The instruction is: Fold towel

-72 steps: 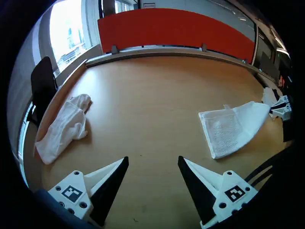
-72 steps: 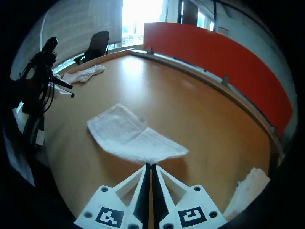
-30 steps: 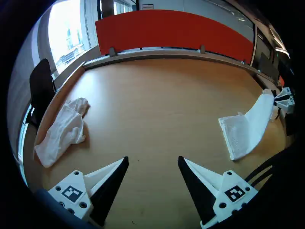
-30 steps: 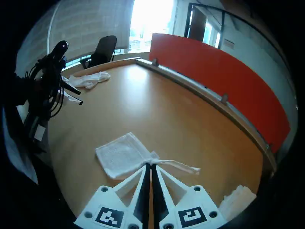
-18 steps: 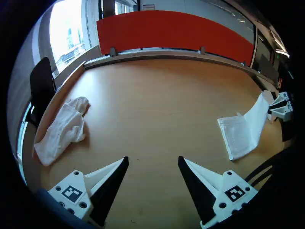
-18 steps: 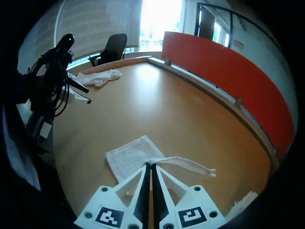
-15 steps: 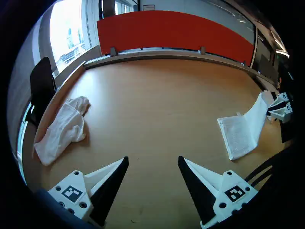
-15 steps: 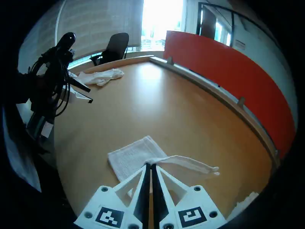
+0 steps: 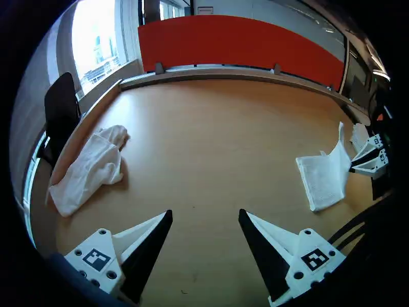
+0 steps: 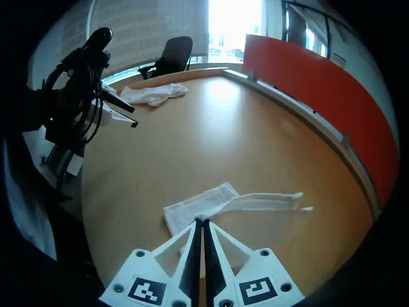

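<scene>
**Right Gripper Clamping Towel Edge; Left Gripper Spread Wide**

The right gripper [image 10: 203,221] is pinching the towel [image 10: 207,206], with both fingers pressed together on a raised edge. The towel is lying on the table [image 10: 204,133], directly in front of this gripper. One part is resting flat. A narrow strip is being held off the surface and is stretching to the right in the right gripper view. In the left gripper view, the towel [image 9: 323,178] is sitting near the table's right edge. The left gripper [image 9: 204,212] is hovering above bare wood, fingers spread wide, holding nothing, well apart from the towel. A crumpled cloth [image 9: 89,168] is lying near the left edge, near a chair [image 9: 59,110].
</scene>
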A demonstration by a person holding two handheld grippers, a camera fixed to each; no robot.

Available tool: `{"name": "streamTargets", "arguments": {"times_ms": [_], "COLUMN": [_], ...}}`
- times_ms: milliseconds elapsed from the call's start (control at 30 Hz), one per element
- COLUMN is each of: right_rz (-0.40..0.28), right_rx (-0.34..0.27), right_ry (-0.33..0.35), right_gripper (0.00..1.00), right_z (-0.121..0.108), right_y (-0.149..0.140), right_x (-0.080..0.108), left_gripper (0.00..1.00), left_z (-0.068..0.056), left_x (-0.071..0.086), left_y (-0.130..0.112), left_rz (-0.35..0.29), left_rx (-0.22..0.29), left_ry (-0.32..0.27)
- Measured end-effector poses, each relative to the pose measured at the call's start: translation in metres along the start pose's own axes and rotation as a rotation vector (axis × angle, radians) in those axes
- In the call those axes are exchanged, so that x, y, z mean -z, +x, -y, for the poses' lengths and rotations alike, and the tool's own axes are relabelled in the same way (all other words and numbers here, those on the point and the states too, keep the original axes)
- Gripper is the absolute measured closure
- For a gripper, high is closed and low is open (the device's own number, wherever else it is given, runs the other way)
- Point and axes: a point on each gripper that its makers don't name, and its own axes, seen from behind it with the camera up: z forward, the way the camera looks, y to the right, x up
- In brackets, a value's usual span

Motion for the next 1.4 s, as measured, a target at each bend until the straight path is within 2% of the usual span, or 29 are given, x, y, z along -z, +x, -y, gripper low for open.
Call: {"name": "streamTargets", "arguments": {"times_ms": [200,567,633,700,833,900,1033,1400], "right_rz": [0.024,0.034,0.033,0.033,0.038,0.041,0.052,0.084], "right_rx": [-0.001,-0.014,-0.017,-0.02,-0.022,-0.022,-0.022,-0.042], "right_ry": [0.022,0.021,0.021,0.02,0.02,0.018,0.015,-0.004], "right_gripper": [0.95,0.93,0.89,0.8,0.38,0.29,0.26,0.26], "right_z": [0.006,0.004,0.004,0.004,0.004,0.004,0.004,0.001], "right_y": [-0.006,-0.01,-0.01,-0.01,-0.012,-0.014,-0.02,-0.043], "right_x": [-0.013,-0.012,-0.012,-0.012,-0.011,-0.01,-0.009,-0.006], "left_gripper": [0.04,0.04,0.04,0.04,0.04,0.04,0.04,0.04], "left_z": [0.01,0.01,0.01,0.01,0.009,0.008,0.007,0.008], "left_x": [0.003,0.004,0.003,0.002,0.002,0.002,0.002,0.002], "left_y": [-0.006,-0.008,-0.007,-0.005,-0.004,-0.003,-0.002,-0.001], "left_rz": [0.007,0.009,0.008,0.006,0.005,0.005,0.002,0.002], "left_rx": [0.018,0.021,0.021,0.019,0.016,0.016,0.015,0.015], "left_ry": [0.017,0.02,0.019,0.018,0.017,0.017,0.015,0.016]}}
